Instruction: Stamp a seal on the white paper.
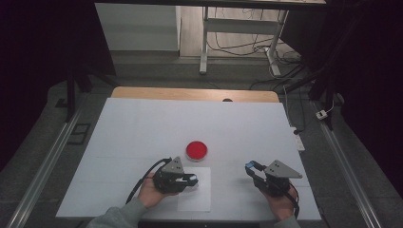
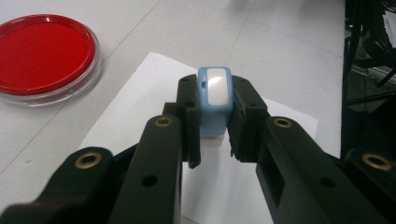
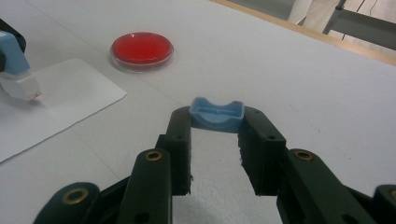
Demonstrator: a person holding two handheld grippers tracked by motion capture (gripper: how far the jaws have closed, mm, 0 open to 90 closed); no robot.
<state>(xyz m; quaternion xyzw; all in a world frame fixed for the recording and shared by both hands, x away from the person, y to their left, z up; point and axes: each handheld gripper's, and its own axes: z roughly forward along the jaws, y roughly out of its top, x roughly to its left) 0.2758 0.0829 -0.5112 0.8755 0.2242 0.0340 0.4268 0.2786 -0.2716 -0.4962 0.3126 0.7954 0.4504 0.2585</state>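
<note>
White table — red dish near paper; left gripper clamps stamp, right gripper cap.

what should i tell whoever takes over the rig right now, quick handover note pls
Left tongs: shut on the blue stamp, which is held over the white sheet; whether it touches the paper is unclear.
Right tongs: shut on the blue cap, held over the bare table to the right of the sheet.
The red pad dish sits on the table beyond the sheet.
Done: the cap is off the stamp.
Left, probably: stamp the sheet, which shows no mark, then refit the cap.
</note>
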